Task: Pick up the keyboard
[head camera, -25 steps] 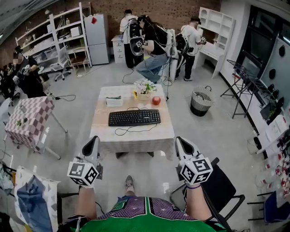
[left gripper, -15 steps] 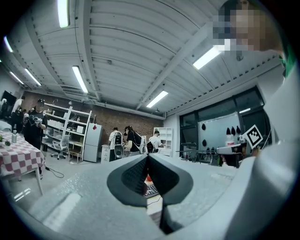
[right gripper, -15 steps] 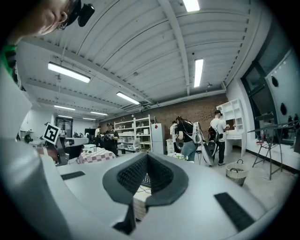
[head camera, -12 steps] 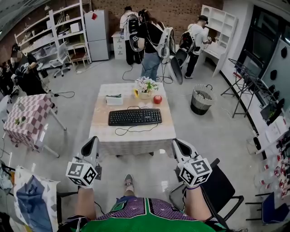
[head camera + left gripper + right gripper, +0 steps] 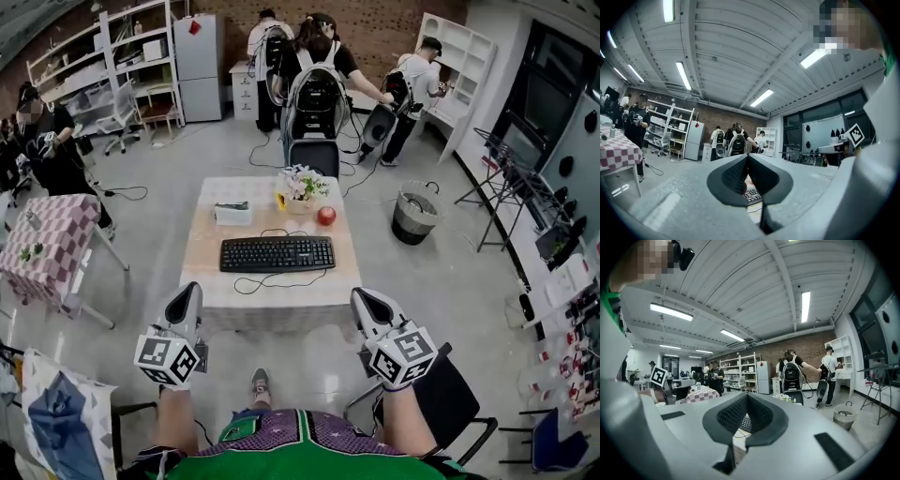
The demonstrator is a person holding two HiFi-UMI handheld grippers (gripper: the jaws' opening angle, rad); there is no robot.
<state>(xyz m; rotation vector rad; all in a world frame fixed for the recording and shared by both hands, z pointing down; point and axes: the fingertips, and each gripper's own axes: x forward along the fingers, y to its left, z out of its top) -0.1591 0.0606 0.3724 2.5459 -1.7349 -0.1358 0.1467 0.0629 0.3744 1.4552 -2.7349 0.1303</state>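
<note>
Keyboard [image 5: 277, 254]: black, lying flat at centre of desk [image 5: 272, 292], untouched. Left gripper [image 5: 188, 298] and right gripper [image 5: 366, 305]: fingers clenched together, empty, near the desk's front edge

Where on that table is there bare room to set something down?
On the table, the strip between the cable and the front edge is bare, as is the left margin beside the keyboard. The far end is crowded: box, flowers, apple.
</note>
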